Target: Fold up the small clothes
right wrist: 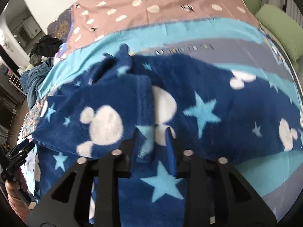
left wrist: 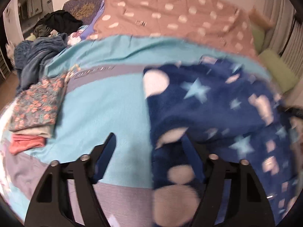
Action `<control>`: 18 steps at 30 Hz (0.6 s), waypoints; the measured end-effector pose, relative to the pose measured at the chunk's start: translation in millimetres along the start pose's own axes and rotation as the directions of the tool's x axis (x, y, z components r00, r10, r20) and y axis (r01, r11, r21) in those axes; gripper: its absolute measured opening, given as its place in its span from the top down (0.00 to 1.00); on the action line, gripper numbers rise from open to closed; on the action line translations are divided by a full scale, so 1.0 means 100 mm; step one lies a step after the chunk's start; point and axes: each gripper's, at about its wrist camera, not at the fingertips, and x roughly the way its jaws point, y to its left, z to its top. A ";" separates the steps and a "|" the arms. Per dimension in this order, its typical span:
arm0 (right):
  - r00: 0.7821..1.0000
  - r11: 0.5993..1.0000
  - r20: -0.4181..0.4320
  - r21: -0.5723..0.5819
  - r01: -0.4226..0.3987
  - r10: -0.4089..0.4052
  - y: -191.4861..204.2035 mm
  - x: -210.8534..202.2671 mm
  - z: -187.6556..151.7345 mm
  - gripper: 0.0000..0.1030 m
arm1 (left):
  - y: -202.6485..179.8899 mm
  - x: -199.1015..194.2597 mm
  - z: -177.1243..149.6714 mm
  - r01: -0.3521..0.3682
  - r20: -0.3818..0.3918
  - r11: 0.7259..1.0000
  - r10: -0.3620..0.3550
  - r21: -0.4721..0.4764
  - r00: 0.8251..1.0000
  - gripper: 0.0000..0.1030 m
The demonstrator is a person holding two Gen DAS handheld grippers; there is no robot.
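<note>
Right gripper [right wrist: 152, 131]: my fingers clamped on fleece garment [right wrist: 189, 94] fold, keeping it doubled. Left gripper [left wrist: 149, 136]: fingers released, 1 buried under fleece.

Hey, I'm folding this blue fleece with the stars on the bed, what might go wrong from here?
1. The right gripper pinches only a thick bunched ridge of the blue fleece; it may slip out, or layers may shift.
2. The left gripper has one finger on bare sheet, so its side may be left behind.
3. The fleece is spread wide; a swing towards the folded stack might knock it.
</note>
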 end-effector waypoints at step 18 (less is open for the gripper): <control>0.997 0.997 -0.075 -0.067 -0.039 0.034 0.34 0.14 -0.28 0.83 | -0.51 0.31 0.10 0.067 0.014 0.989 -0.069 0.129 0.998 0.62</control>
